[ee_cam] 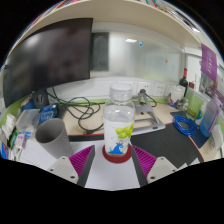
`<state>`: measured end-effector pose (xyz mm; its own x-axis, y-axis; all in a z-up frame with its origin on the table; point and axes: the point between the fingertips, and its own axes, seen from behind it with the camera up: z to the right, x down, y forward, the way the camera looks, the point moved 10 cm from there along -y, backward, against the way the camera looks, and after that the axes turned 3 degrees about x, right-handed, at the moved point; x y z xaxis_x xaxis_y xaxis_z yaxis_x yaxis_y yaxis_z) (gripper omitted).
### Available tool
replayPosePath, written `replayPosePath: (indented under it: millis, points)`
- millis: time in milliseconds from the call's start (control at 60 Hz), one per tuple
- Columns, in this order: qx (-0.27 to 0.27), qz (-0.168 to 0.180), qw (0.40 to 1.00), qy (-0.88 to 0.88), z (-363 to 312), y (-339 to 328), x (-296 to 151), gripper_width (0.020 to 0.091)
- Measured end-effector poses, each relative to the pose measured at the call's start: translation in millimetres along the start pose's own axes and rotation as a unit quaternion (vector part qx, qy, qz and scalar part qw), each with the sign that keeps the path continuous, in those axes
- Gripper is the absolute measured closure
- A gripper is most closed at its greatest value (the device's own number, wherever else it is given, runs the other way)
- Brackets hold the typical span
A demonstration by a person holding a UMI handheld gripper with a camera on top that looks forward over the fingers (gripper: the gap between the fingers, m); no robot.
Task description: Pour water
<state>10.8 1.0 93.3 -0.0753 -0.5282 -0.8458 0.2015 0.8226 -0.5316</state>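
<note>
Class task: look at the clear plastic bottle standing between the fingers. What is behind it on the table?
Behind the bottle lie tangled black cables on the white table, with a dark monitor further back. Whatever sits directly behind the bottle's label is covered.

Gripper point(113, 170): two pale grey/white fingers, plastic look, angular w/ flat faceted outer faces, widening toward the base. Each finger has a magenta pad point(82, 159) on its inner face, ribbed w/ fine diagonal grooves. Left & right fingers mirror each other in shape & colour. No cables, screws or markings visible; nothing of the person shows.
</note>
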Motion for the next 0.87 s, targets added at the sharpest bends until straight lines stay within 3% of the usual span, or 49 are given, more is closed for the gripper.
replayPosePath:
  millis: [133, 283, 567, 867]
  points:
    - [-0.029, -0.052, 0.998, -0.007, 0, -47, 15, 0.0376]
    - [-0.074, -0.077, 0.994, -0.007, 0, -103, 4, 0.0373]
    - [-0.086, -0.055, 0.993, -0.054, 4, -151, -37, 0.0382]
    - [-0.088, -0.046, 0.994, -0.049, 11, -167, -53, 0.0375]
